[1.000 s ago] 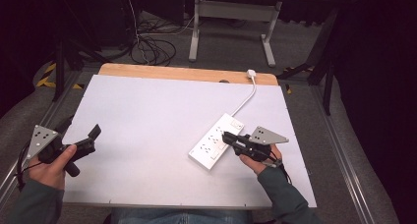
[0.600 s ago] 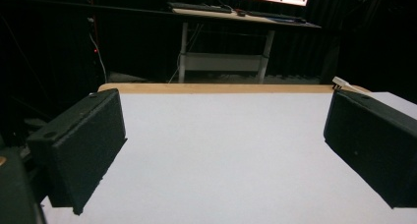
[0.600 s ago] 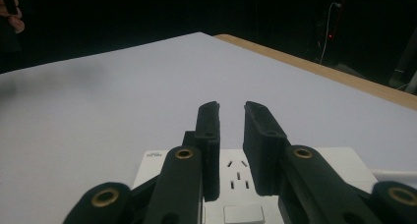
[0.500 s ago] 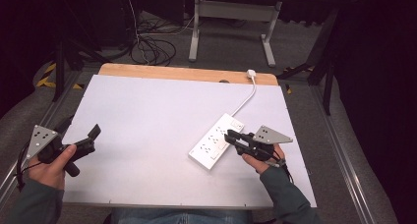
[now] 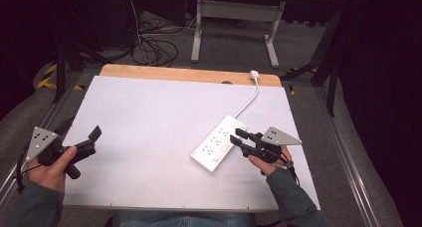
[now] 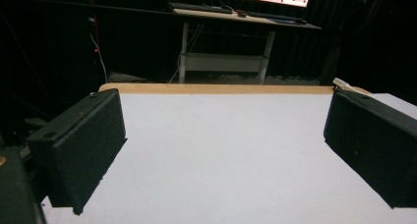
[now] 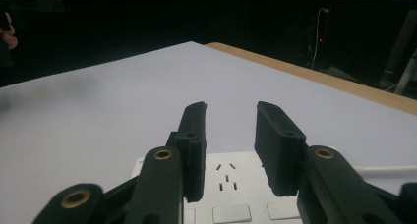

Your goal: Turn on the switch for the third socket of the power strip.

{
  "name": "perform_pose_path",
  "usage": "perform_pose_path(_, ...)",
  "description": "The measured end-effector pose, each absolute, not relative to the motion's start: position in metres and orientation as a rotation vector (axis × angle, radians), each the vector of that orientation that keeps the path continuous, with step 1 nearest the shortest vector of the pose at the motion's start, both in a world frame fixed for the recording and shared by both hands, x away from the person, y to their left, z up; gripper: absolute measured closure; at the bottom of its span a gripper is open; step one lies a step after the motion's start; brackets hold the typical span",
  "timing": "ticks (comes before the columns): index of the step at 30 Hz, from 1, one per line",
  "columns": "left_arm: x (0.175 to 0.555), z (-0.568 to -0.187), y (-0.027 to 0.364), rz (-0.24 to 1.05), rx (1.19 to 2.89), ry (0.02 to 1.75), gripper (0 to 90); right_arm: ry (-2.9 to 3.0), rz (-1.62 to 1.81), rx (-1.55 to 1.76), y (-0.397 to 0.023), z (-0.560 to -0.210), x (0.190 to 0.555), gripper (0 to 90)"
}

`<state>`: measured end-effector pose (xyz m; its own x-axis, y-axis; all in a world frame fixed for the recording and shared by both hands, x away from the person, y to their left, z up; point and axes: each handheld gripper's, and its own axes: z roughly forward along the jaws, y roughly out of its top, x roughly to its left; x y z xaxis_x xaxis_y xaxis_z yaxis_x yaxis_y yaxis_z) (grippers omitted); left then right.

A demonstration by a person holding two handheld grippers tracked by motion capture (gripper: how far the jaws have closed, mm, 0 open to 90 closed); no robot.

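A white tabletop (image 5: pixel 164 117) with a bare wooden strip (image 5: pixel 174 73) along its 12 o'clock edge stands on grey floor (image 5: pixel 348 152). Beyond it at 12 o'clock, a grey metal desk frame (image 5: pixel 234 10); black cables (image 5: pixel 152 50) coil at 11 o'clock. The surroundings are dark.

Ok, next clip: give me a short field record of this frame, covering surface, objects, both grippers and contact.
surface: white table with a wooden strip along the far edge
object: white power strip lying flat at right, its cord running to the far edge
left gripper: open, jaws wide apart, over bare table at the near left edge
right gripper: open, jaws a smaller gap apart, over the strip's right edge
contact: nothing gripped; whether the right jaws touch the strip cannot be told
sockets: one socket seen between the right jaws
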<state>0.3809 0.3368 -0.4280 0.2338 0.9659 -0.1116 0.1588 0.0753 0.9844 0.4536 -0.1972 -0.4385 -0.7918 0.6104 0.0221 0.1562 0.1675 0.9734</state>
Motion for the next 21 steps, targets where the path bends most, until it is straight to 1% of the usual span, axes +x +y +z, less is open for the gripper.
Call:
perform_pose_path(4,0.3809,-0.428,0.3371,0.885,1.35,1.174,2.7,2.075,1.659,0.732,-0.1984,-0.4385,0.4534,63.0)
perform_pose_path(9,0.3809,-0.428,0.3371,0.885,1.35,1.174,2.7,2.057,1.668,0.74,-0.2008,-0.4383,0.4539,59.4)
perform_pose_path(11,0.3809,-0.428,0.3369,0.885,1.351,1.174,2.7,2.048,1.674,0.745,-0.2016,-0.4381,0.4538,57.7)
perform_pose_path(17,0.381,-0.4281,0.3369,0.885,1.351,1.174,2.7,2.033,1.69,0.76,-0.2027,-0.4382,0.4543,49.1)
perform_pose_path(21,0.381,-0.4282,0.3369,0.884,1.351,1.175,2.7,2.022,1.707,0.762,-0.2039,-0.4377,0.4542,47.5)
